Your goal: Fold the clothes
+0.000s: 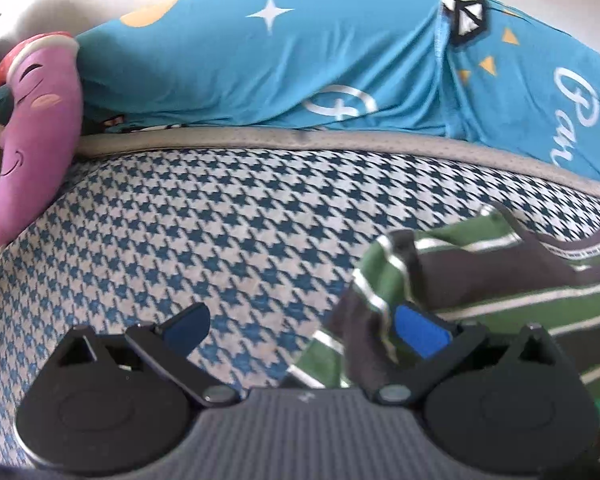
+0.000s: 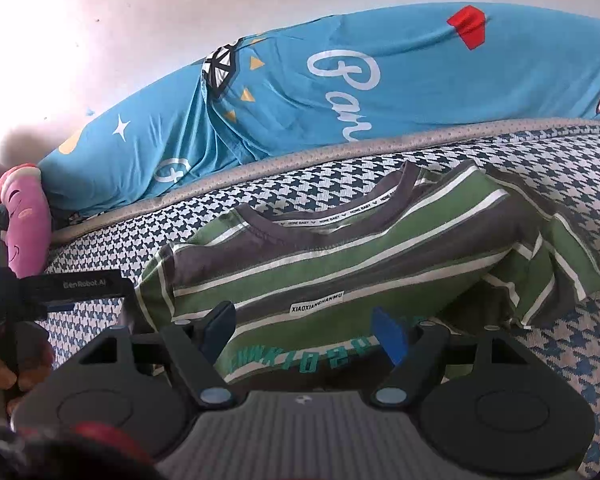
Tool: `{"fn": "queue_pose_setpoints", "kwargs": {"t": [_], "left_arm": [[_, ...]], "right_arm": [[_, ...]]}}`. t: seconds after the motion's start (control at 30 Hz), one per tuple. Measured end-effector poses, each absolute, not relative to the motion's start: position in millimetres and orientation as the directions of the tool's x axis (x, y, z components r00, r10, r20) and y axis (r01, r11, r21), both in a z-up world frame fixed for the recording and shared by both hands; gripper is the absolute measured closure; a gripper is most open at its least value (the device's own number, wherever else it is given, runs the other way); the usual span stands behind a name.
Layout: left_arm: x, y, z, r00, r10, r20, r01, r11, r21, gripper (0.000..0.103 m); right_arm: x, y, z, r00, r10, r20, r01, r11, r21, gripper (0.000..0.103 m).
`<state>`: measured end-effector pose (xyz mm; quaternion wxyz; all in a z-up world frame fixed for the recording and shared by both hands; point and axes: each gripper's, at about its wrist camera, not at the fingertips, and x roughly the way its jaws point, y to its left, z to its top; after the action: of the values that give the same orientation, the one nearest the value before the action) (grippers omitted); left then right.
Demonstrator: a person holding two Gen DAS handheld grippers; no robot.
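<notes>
Shirt flat on bed, long axis crosswise, collar away. Left gripper wide at its left sleeve, one finger touching; right gripper wide over chest.

The bed was covered with a blue and white houndstooth sheet. On it lay a striped green and grey T-shirt, spread flat with its collar toward the wall. At the far edge rested a long blue bolster, perhaps a rolled quilt. A pink plush toy lay at the left corner.
</notes>
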<state>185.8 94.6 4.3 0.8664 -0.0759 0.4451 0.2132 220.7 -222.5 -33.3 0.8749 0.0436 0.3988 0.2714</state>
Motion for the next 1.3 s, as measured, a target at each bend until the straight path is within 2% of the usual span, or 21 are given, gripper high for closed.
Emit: {"fn": "queue_pose_setpoints", "kwargs": {"t": [0.2, 0.83, 0.93, 1.0, 1.3], "left_arm": [[181.7, 79.1, 10.6, 0.551, 0.284, -0.785, -0.392, 0.918, 0.057, 0.000], [180.9, 63.9, 4.0, 0.552, 0.206, -0.808, -0.306, 0.951, 0.033, 0.000], [181.7, 65.2, 2.4, 0.544, 0.206, -0.814, -0.316, 0.948, 0.030, 0.000], [181.5, 65.8, 2.3, 0.541, 0.205, -0.816, -0.318, 0.948, 0.027, 0.000], [179.6, 66.8, 3.9, 0.546, 0.202, -0.813, -0.312, 0.950, 0.027, 0.000]], "right_arm": [[221.2, -222.6, -30.2, 0.540, 0.513, -0.668, -0.442, 0.847, 0.295, 0.027], [223.5, -222.2, -27.4, 0.541, 0.524, -0.658, -0.436, 0.843, 0.314, 0.027], [224.3, -223.1, -27.2, 0.539, 0.531, -0.653, -0.436, 0.840, 0.323, 0.026], [225.6, -224.0, -27.1, 0.539, 0.534, -0.651, -0.432, 0.839, 0.331, 0.019], [222.6, -224.8, -24.7, 0.555, 0.536, -0.637, -0.441, 0.838, 0.321, 0.019]]}}
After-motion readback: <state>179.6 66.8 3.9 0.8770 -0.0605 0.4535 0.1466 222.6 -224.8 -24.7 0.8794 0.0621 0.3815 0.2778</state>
